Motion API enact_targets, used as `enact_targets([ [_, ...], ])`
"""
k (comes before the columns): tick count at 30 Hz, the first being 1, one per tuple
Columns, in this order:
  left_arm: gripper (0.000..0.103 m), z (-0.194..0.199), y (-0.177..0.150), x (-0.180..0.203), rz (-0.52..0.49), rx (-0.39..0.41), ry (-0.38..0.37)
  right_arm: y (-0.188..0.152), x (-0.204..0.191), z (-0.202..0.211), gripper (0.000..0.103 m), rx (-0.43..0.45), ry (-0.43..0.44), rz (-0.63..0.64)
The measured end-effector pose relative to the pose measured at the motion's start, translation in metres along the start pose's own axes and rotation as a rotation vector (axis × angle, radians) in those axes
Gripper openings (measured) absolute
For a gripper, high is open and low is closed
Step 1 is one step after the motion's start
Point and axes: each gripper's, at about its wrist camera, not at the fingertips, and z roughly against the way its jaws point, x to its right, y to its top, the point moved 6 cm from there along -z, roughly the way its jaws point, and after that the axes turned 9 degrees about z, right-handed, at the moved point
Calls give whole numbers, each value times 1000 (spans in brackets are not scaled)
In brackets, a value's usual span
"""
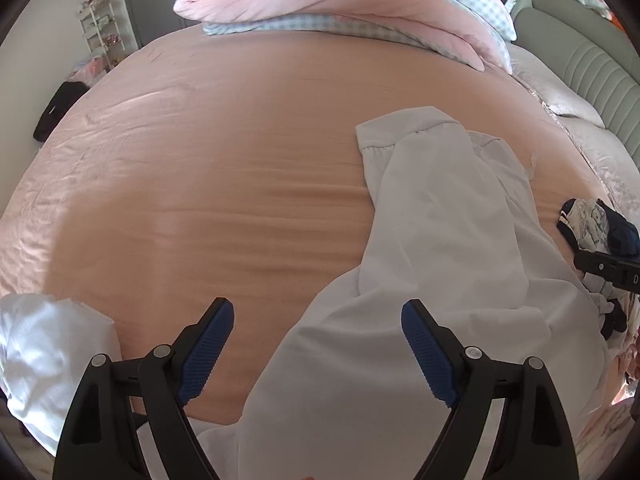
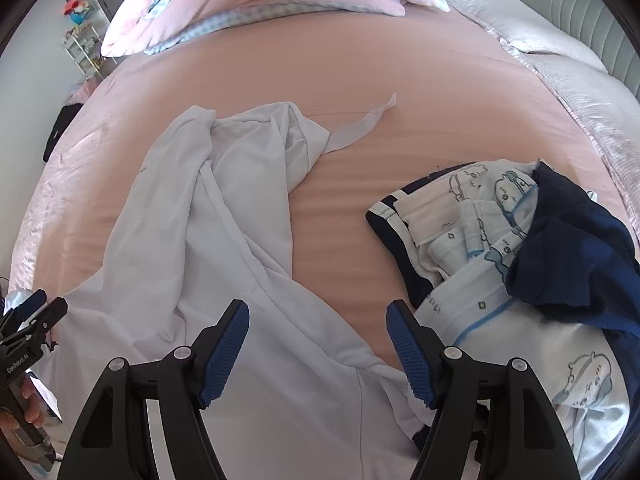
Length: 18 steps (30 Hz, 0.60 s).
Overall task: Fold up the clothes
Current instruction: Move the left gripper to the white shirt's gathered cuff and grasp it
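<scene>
A white long-sleeved garment (image 1: 440,240) lies crumpled on the pink bed sheet (image 1: 220,160), one sleeve with its cuff stretched toward the far side. My left gripper (image 1: 317,312) hovers open above the garment's near part, nothing between its blue pads. In the right wrist view the same garment (image 2: 208,220) spreads across the left half, a thin strap trailing to the right. My right gripper (image 2: 318,314) hangs open over the garment's near right edge, empty. The left gripper (image 2: 30,320) shows at that view's left border, and part of the right gripper's body shows at the left wrist view's right edge.
A heap of clothes (image 2: 520,248), navy and white with blue cartoon prints, sits on the right of the bed. A pink and blue checked duvet (image 1: 340,4) is bundled at the far end. A white folded cloth (image 1: 52,360) lies at the near left. A grey headboard (image 1: 592,52) stands at the right.
</scene>
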Motion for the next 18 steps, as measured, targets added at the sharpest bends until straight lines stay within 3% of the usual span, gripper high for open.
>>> enact_targets([
  [8,86,-22,21,27,-55,-65,-51,38,1,-15,71,-3,48,-28],
  [18,86,-53,54,26,88,-167,-123,59,15,-40,71,-14,100,-128],
])
